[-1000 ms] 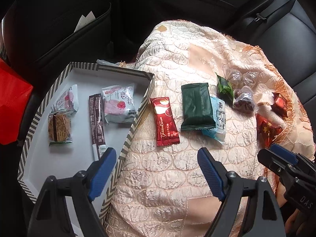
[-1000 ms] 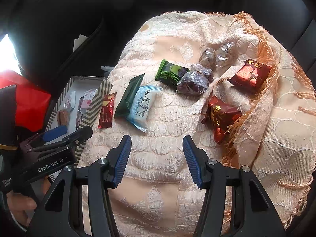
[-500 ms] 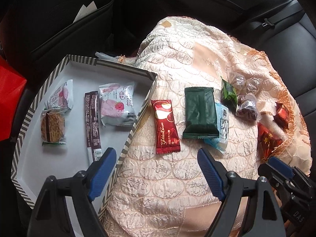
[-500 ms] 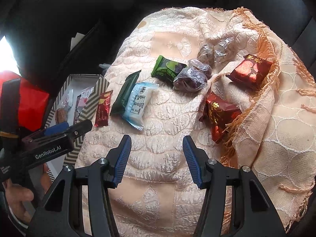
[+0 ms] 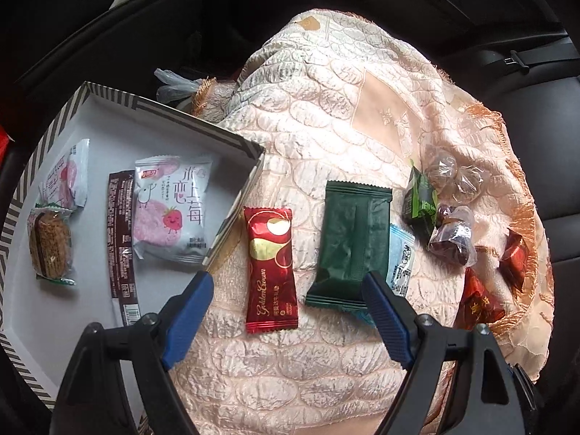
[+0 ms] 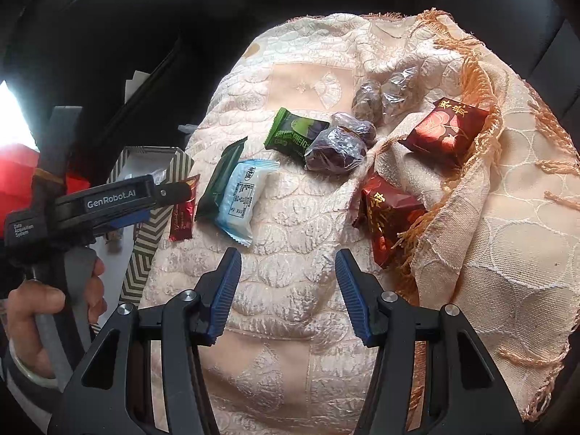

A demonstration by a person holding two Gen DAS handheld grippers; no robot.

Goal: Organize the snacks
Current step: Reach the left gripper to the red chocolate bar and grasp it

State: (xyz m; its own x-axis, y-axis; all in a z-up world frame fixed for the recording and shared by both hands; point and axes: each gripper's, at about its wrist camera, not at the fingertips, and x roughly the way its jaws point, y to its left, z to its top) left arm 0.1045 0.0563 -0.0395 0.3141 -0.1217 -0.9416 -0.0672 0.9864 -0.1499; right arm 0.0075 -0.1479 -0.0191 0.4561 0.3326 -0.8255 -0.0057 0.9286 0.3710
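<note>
Plainly the sorting is partway through: four snacks already lie in the striped box [image 5: 232, 145] at the left, among them a strawberry packet [image 5: 170, 210], a brown stick packet [image 5: 119, 239] and a wrapped biscuit [image 5: 49, 243], while the rest wait on the quilted cloth [image 5: 326, 116] that covers the car seat. The left tool [image 5: 288, 311] hangs spread wide and empty, its blue pads straddling the near end of the red Golden Crown packet [image 5: 270, 268], which lies just right of the box wall. It seems to be lining up on that packet as the next one to move. To its right sits the dark green packet [image 5: 349, 243], overlapping a pale blue packet [image 5: 400, 261]; farther right are a small green packet [image 5: 420, 199], clear-wrapped dates [image 5: 453, 239] and red square sweets [image 5: 478, 304] near the fringe.

The right tool [image 6: 288, 290] also stands open with nothing in it, held near over bare cloth, well short of any snack.

The next move, by this reading, calls for lowering the left tool so its pads close across the packet's narrow width, pinching the wrapper without catching the soft cloth beneath, then lifting it over the box wall to a free patch of the floor inside. The slick foil could slip if gripped only at its crimped end.
</note>
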